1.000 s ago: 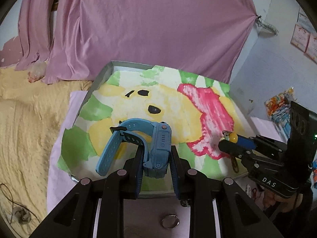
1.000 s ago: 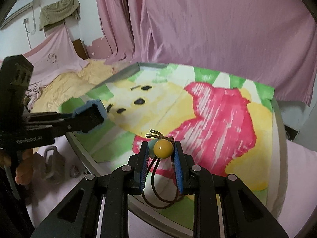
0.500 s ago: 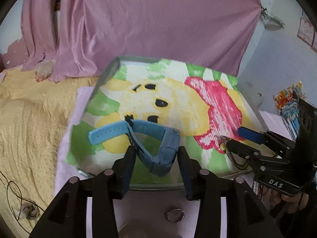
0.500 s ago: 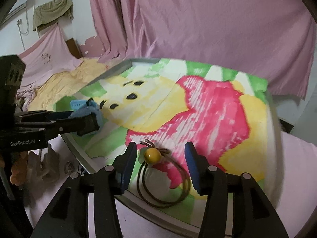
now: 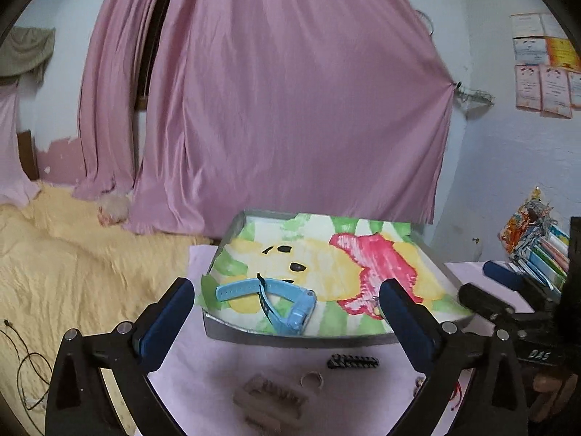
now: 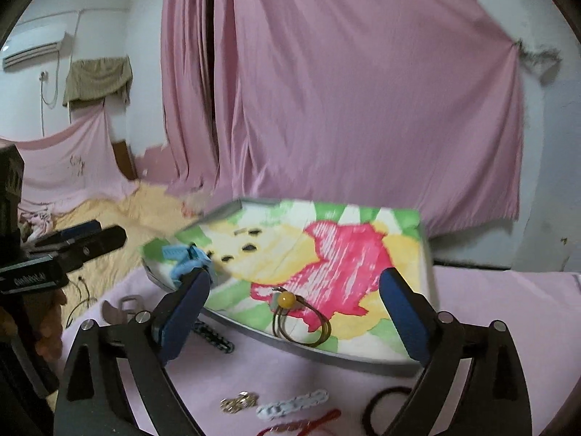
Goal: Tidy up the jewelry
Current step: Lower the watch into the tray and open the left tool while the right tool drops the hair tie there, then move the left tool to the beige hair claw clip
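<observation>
Tray (image 5: 290, 339), one blue watch (image 5: 276, 303), one beaded hair tie (image 6: 301, 318), perhaps six loose pieces outside.

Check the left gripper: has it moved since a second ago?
Yes. The left gripper released the blue watch and pulled back from the tray, which now looks smaller and farther; its jaws stand wide open.

A light-blue watch (image 5: 270, 299) lies on a tray lining (image 5: 326, 258) painted yellow, pink and green; pink curtains (image 5: 290, 109) fill the upper frame, a pink cloth (image 5: 225, 367) the lower.
</observation>
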Action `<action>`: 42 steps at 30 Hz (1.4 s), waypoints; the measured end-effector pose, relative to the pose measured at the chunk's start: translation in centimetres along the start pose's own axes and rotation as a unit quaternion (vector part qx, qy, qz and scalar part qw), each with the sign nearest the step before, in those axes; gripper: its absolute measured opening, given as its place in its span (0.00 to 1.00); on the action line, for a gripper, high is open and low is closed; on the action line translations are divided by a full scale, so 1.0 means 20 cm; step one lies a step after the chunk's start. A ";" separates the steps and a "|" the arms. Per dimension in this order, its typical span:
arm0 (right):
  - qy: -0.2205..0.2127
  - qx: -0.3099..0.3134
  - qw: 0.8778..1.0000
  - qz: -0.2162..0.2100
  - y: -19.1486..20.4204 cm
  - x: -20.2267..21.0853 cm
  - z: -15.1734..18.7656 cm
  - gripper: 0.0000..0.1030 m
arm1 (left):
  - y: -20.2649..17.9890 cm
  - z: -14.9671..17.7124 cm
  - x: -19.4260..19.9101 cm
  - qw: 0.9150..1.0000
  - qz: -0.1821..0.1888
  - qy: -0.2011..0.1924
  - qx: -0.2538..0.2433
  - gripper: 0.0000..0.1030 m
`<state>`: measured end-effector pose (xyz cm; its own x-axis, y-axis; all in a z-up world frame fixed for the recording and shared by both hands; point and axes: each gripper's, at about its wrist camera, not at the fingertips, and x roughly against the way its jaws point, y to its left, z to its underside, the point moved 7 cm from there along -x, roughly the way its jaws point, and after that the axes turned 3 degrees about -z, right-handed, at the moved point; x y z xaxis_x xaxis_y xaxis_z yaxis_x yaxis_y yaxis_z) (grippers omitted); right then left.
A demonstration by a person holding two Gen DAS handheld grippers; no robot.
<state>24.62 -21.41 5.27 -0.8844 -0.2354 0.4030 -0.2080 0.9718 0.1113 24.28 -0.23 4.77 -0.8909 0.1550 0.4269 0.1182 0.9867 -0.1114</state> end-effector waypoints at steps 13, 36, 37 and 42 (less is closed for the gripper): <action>-0.088 0.045 0.993 0.066 0.10 0.38 0.06 0.93 | 0.01 0.17 0.28 0.999 -0.014 -0.051 0.003 0.99; -0.041 0.053 0.994 0.085 0.11 0.41 0.31 0.99 | 0.03 0.41 0.25 0.999 -0.024 0.012 -0.019 0.99; -0.026 0.056 0.994 0.090 0.10 0.38 0.32 0.99 | 0.04 0.43 0.22 0.999 -0.027 0.035 -0.024 0.99; 0.045 0.081 0.991 0.095 0.06 0.30 0.33 0.99 | 0.06 0.46 0.14 0.996 -0.031 0.081 -0.028 0.99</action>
<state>16.26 -21.55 1.79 -0.8750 -0.0417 0.4824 -0.1124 0.9866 -0.1187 17.95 1.01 -2.46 -0.8158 0.0943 0.5706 0.0931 0.9952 -0.0313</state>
